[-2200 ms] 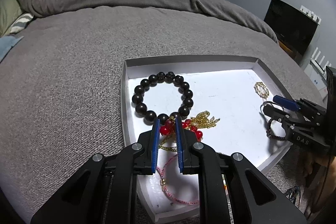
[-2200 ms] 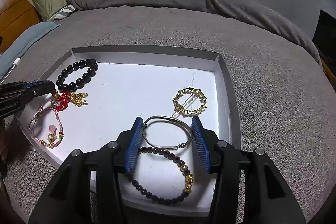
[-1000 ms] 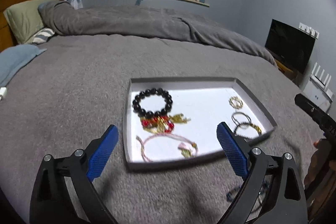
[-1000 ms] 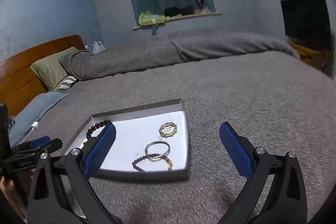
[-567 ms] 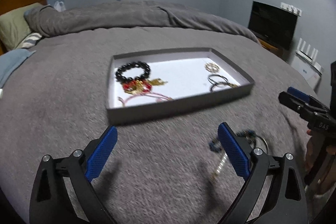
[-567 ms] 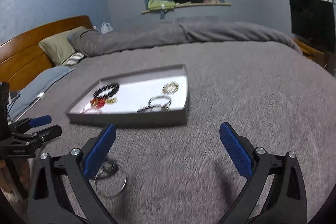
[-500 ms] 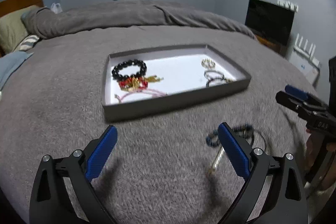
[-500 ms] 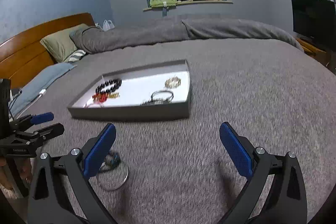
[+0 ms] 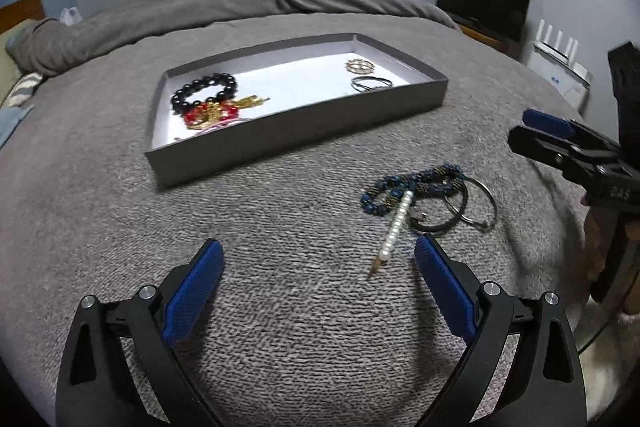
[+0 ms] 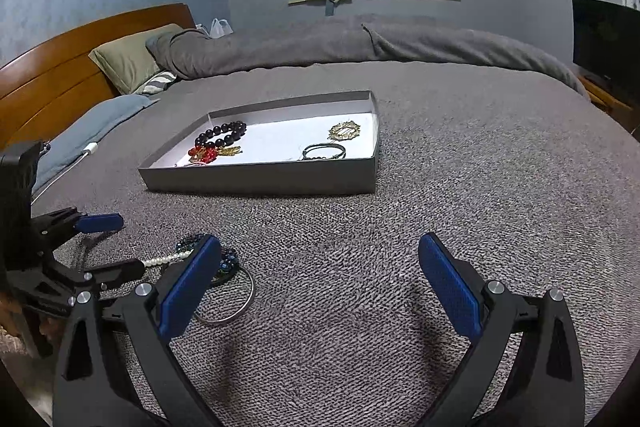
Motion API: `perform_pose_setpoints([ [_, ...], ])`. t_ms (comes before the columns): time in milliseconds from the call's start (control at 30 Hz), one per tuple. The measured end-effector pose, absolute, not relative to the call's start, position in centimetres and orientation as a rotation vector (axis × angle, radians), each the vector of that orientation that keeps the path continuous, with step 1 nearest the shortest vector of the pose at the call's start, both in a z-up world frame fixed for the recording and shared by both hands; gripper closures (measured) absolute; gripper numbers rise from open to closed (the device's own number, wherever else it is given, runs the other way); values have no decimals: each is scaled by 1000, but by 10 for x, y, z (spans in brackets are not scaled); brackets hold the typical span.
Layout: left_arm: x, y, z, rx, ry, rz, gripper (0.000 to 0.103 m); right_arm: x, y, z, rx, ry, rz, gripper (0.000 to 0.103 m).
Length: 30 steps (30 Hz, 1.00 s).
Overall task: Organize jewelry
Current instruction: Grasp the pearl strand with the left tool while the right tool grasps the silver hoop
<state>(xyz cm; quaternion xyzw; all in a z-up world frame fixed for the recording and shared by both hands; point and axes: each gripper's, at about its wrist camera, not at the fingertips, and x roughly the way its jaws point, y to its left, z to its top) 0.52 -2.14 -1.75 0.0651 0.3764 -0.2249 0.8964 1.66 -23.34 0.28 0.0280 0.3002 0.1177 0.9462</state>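
Grey bed blanket (image 9: 100, 211) fills both views, with bare blanket around both wide-open, empty tools: left tool (image 9: 318, 261), right tool (image 10: 320, 257). Shallow grey jewelry tray (image 9: 296, 123) sits upper centre; loose blue-beaded bracelets and metal rings (image 9: 428, 193) lie right of centre in the left view.

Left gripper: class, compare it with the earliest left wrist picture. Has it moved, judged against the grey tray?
Yes. The left gripper has backed away from the shallow grey cardboard tray toward the near blanket, and its fingers, then nearly shut over the red beads, are now wide open.
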Motion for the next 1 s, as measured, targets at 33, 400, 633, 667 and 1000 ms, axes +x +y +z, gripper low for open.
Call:
perform_pose_setpoints([
  [33, 4, -24, -18, 144, 780, -479, 9, 17, -233, 3, 55, 613, 241, 5],
  [400, 1, -41, -21, 197, 775, -555, 44, 21, -236, 3, 86, 627, 249, 5],
  [633, -1, -46, -22, 193, 783, -612, 77, 21, -232, 1, 80, 644, 280, 5],
  [667, -1, -45, -21, 191, 784, -618, 80, 21, -230, 1, 74, 645, 287, 5],
  [1000, -3, -33, -11, 165, 772, -640, 95, 17, -206, -8, -7, 703, 409, 11],
])
